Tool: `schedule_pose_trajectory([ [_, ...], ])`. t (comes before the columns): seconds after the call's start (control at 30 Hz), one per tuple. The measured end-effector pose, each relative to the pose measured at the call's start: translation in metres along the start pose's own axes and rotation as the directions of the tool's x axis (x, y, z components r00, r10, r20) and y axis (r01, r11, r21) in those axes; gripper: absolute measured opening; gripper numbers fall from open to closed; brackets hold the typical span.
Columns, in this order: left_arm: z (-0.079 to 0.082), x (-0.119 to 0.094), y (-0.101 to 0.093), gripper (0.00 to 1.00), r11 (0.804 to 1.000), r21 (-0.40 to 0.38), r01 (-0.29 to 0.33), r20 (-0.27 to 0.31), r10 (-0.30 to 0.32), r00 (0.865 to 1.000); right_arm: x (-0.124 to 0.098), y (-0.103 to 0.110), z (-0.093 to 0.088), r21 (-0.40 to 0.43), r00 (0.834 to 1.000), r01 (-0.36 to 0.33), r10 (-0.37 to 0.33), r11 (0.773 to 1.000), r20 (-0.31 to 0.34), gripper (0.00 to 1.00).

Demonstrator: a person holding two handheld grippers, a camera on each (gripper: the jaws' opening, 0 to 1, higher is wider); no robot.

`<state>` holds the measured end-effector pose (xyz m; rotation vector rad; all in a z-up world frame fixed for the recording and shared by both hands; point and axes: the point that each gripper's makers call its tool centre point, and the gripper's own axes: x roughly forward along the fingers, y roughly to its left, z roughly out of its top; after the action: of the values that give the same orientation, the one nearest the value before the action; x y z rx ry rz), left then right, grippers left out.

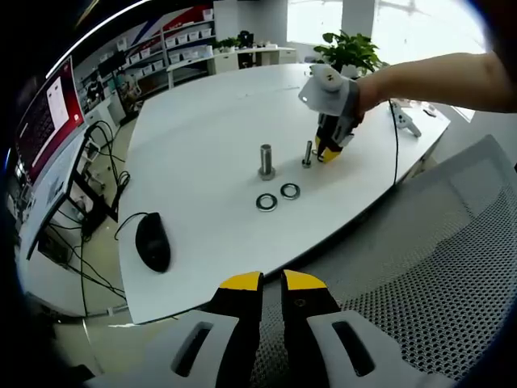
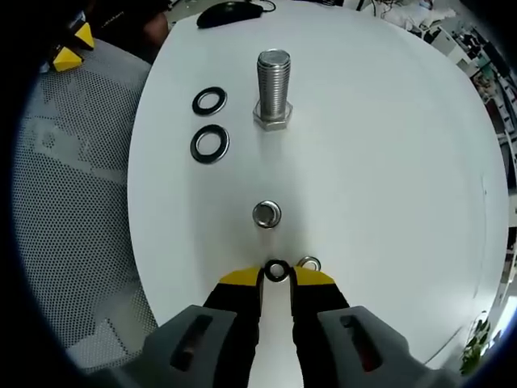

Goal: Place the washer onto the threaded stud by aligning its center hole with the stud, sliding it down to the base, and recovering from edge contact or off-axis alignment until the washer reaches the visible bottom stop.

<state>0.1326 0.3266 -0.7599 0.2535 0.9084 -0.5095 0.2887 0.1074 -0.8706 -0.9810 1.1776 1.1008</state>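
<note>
Now the right gripper [image 2: 276,273] is working low over the white table [image 2: 388,162], its yellow-tipped jaws pinching a small dark washer [image 2: 276,271] right between the tips. Another small washer [image 2: 308,263] is lying on the table just beside the right-hand jaw. Straight ahead along the jaws, the small stud [image 2: 266,214] is standing upright, and we are looking almost down its axis, so it is showing as a bright ring. That is the line that matters: the held washer is sitting just short of the stud, and the hole needs to come level above that top end. Further on along the same line, the large threaded bolt [image 2: 273,87] is standing on its hex head, with two larger washers [image 2: 210,123] lying flat beside it, towards the table's near edge.

From the left gripper view, the left gripper [image 1: 272,283] is hanging back off the table edge over a mesh chair [image 1: 436,267], jaws pressed together on nothing. A computer mouse [image 1: 153,241] is resting well apart near the table's corner. Open room all around the stud; the right hand is clearly the nearer one.
</note>
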Motion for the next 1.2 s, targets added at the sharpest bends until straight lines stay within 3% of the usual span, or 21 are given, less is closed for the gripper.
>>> schedule_pose_trajectory([
  [0.87,0.0006,0.0008,-0.0002,0.06,1.0,0.001,0.0,-0.002,0.0,1.0,0.0013,-0.001,-0.0002,-0.001,1.0,0.009,-0.009,1.0,-0.025,0.16],
  [1.2,0.0,0.001,-0.0005,0.06,1.0,0.001,0.002,-0.007,-0.002,1.0,0.0026,-0.0012,0.0005,-0.016,0.998,0.01,-0.011,1.0,-0.062,0.16],
])
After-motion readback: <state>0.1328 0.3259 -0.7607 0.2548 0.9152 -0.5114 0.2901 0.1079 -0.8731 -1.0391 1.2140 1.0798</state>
